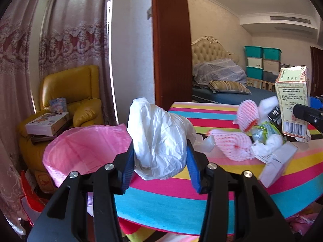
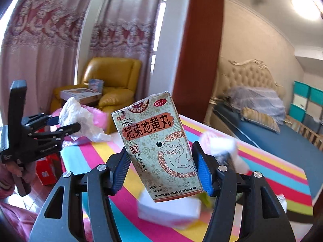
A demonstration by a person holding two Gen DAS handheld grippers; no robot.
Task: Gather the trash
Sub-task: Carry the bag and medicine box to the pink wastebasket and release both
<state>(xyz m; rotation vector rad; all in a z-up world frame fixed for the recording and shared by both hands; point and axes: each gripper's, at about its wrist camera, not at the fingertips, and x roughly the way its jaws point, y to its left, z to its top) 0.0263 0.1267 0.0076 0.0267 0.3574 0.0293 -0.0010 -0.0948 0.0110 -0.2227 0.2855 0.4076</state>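
Holding, left gripper (image 1: 160,157): closed on white plastic bag (image 1: 159,137), beside pink bin (image 1: 80,147).
Right gripper (image 2: 161,167): clamped on medicine box (image 2: 159,147) above striped table (image 2: 272,173).

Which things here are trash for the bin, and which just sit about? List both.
Job: plastic bag, medicine box, foam nets, white box, bin.
Lying about: armchair, books, bed, crates.

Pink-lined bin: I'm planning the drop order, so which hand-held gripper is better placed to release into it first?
Left. The left hand-held gripper holds the white plastic bag right beside the pink-lined bin. The right hand-held gripper holds the medicine box over the striped table, farther away.
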